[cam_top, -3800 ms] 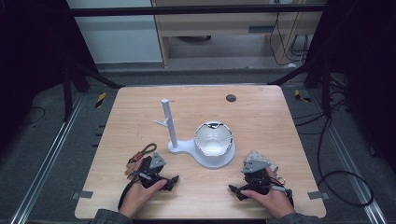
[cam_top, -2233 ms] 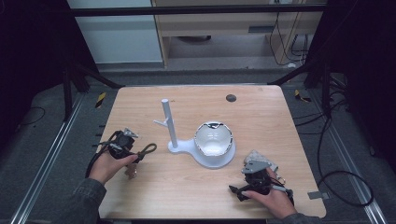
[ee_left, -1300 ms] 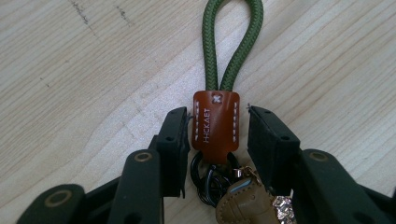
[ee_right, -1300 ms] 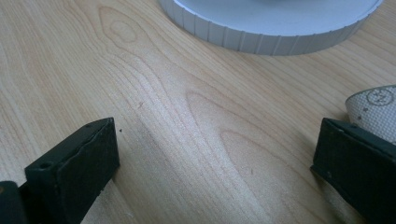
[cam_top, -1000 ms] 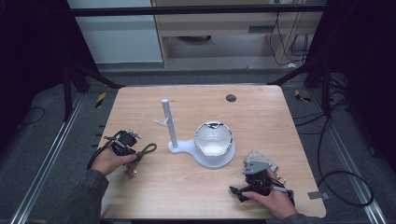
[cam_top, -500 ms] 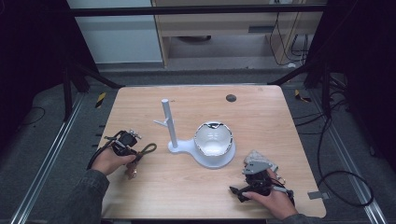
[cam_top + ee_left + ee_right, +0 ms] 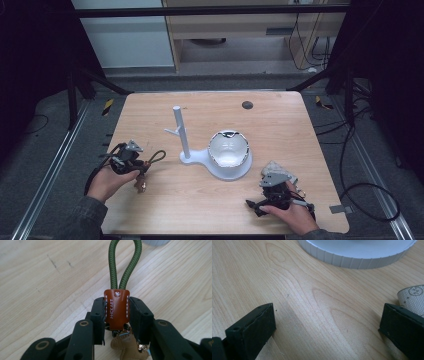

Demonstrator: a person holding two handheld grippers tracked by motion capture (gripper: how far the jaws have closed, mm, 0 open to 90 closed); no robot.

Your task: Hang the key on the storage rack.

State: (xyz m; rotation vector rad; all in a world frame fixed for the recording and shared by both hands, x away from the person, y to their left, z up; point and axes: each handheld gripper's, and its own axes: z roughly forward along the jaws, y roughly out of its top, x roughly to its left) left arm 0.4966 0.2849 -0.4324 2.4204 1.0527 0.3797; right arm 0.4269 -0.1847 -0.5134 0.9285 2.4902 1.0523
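A keychain with a green cord loop (image 7: 124, 262) and a brown leather tab (image 7: 117, 308) is pinched at the tab between the pads of my left gripper (image 7: 117, 312). A small tan boot charm (image 7: 127, 346) hangs below the tab. From above, the left gripper (image 7: 127, 157) is at the table's left, its cord loop (image 7: 157, 156) pointing towards a white stand (image 7: 178, 132) with a peg post. My right gripper (image 7: 260, 202) rests near the front right edge. Its jaws stand wide apart over bare wood, with nothing between the fingers (image 7: 253, 326).
The stand's round white base (image 7: 227, 172) carries a white bowl (image 7: 228, 149) at mid-table, and its ribbed rim (image 7: 352, 258) lies just ahead of the right gripper. A pale dotted sheet edge (image 7: 414, 298) sits by that gripper's right jaw. A dark disc (image 7: 247, 104) marks the far side.
The left hand has lifted slightly with the keychain held, so the charm dangles just above the wood. The right hand has not moved.
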